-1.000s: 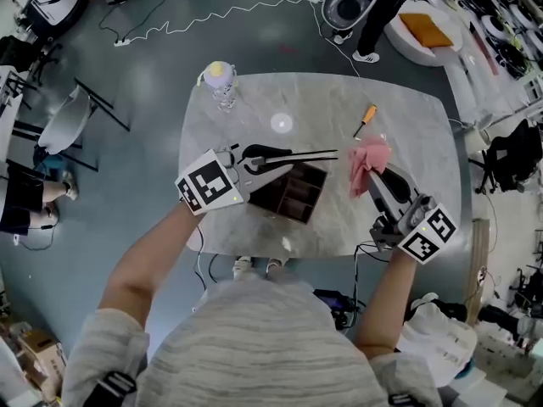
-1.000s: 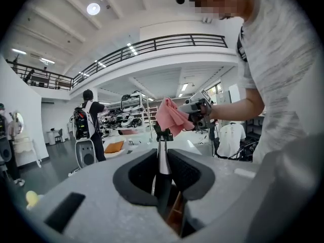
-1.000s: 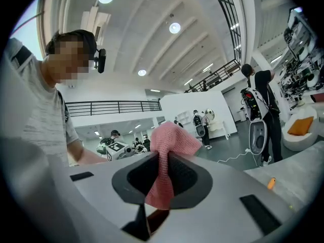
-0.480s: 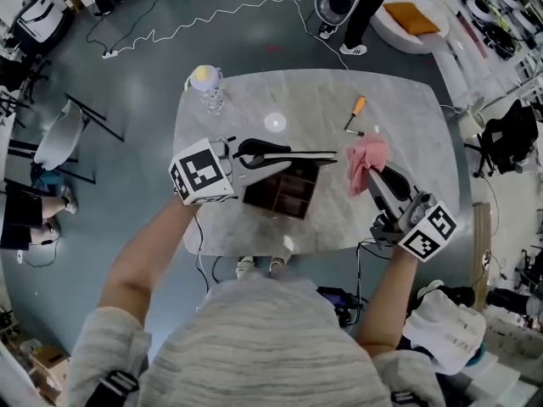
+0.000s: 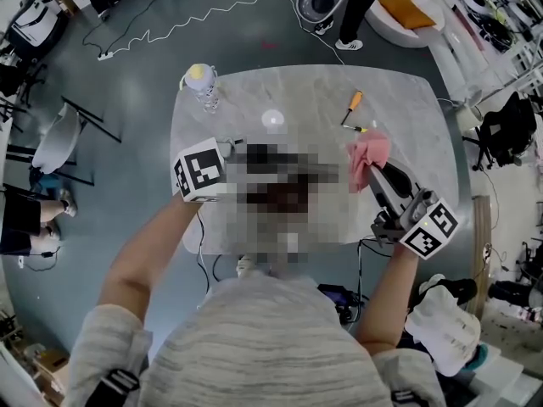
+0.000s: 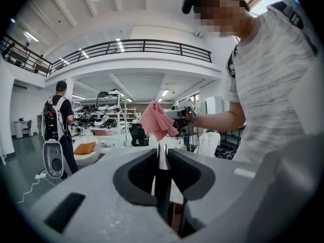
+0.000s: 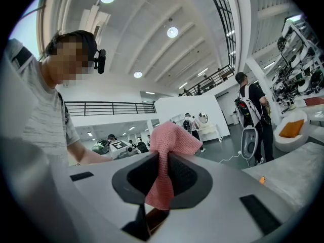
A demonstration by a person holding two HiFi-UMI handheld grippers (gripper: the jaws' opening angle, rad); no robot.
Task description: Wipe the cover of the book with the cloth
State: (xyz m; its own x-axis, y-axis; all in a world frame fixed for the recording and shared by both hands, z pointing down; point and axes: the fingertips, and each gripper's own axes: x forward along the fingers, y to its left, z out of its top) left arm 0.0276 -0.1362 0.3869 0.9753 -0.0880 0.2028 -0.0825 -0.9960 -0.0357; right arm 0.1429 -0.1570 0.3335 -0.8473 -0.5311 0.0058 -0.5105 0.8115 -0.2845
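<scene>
The right hand-held gripper (image 7: 163, 162) has its jaws clamped on a pink cloth (image 7: 170, 139), which bunches above them and hangs down between the black pads. A person with a backpack (image 7: 251, 101) stands at the right, beyond the grey worktop (image 7: 296, 168).

L gripper (image 6: 161, 155): jaws nearly together, clamped on thin dark edge of book (image 6: 162, 186). Held approx level, pointing across toward R side. L cube (image 5: 199, 170) faces up. L forearm (image 5: 144, 261) bare, elbow bent, reaching fwd.

R gripper (image 7: 161, 161): jaws pinch pink cloth (image 7: 169, 140), which bunches above the tips. Held approx level, aimed fwd and inward. R cube (image 5: 430, 230) faces up. R forearm (image 5: 383, 291) bare, elbow bent. Grippers apart, no contact.
</scene>
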